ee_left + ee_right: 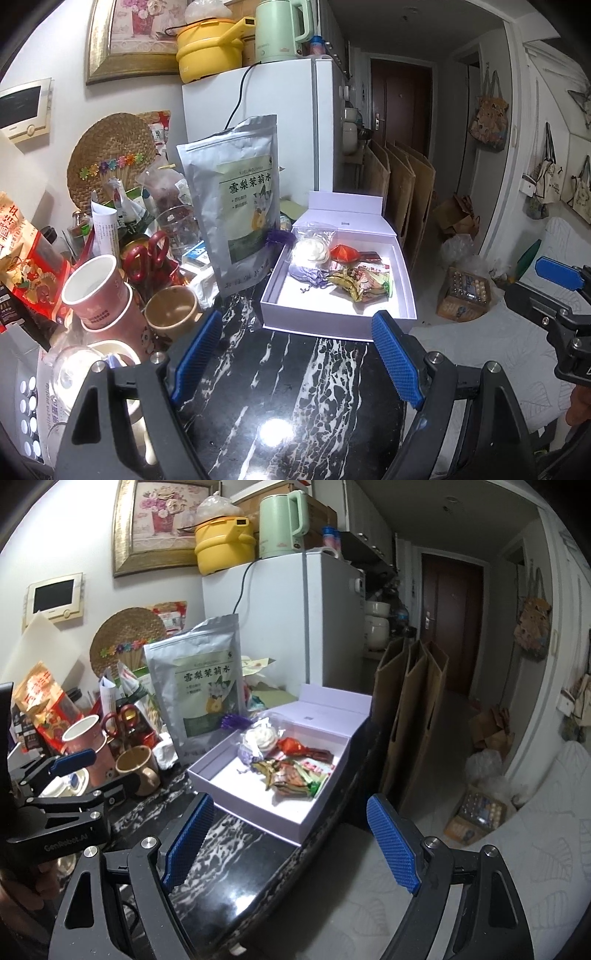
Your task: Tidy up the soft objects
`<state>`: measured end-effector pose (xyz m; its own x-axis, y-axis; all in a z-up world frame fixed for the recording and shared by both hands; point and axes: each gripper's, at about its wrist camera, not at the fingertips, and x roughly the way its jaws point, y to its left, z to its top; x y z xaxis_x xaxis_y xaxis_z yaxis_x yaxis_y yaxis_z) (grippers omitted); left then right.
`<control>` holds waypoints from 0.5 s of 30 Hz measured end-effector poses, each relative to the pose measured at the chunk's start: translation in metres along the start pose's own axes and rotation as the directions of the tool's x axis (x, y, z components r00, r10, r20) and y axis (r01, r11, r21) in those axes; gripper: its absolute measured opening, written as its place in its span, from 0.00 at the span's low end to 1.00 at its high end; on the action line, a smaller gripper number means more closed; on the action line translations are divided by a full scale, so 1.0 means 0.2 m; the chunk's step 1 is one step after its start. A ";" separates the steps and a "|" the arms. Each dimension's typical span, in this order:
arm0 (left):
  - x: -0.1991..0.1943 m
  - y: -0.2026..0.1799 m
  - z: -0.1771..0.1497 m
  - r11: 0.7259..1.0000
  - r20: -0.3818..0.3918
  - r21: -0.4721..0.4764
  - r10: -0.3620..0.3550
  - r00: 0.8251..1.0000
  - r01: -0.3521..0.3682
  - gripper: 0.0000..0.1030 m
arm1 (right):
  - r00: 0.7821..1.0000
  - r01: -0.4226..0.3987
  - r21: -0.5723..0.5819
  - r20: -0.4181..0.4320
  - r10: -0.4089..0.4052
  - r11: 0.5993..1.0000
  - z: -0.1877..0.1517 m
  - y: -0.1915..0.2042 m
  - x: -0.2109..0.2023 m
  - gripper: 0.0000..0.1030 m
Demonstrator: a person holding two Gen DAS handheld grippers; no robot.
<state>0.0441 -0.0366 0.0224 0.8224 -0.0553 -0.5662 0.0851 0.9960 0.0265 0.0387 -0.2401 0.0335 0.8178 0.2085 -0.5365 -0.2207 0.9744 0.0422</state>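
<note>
An open white box point(404, 280) point(325, 792) sits on the black marble table point(280, 387) point(236, 845). Inside lie a white wrapped bun point(311, 251) point(261, 737), a lilac pouch point(307, 275) point(246, 755), a red packet point(345, 253) point(292, 746) and crinkled snack wrappers point(360, 282) point(291, 775). A purple tuft point(275, 236) point(236, 722) lies by the box's far left corner. My left gripper point(295, 358) is open and empty, just short of the box. My right gripper point(291, 842) is open and empty, over the table's right edge near the box.
A tall silver tea bag point(240, 206) point(205, 683) stands left of the box. Paper cups point(99, 291), a brown mug point(171, 312) point(136, 768), red scissors point(146, 254) and snack bags crowd the left. A white fridge point(280, 122) stands behind. Brown paper bags point(410, 716) lean to the right.
</note>
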 end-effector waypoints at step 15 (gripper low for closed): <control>0.02 -0.01 -0.01 0.999 -0.022 -0.004 -0.052 0.998 0.052 0.81 | 1.000 0.007 -0.012 -0.006 -0.007 1.000 0.00 0.03 0.01 0.83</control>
<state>0.0454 -0.0383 0.0185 0.8041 -0.1054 -0.5851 0.1253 0.9921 -0.0066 0.0385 -0.2348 0.0332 0.8162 0.2011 -0.5416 -0.2215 0.9748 0.0282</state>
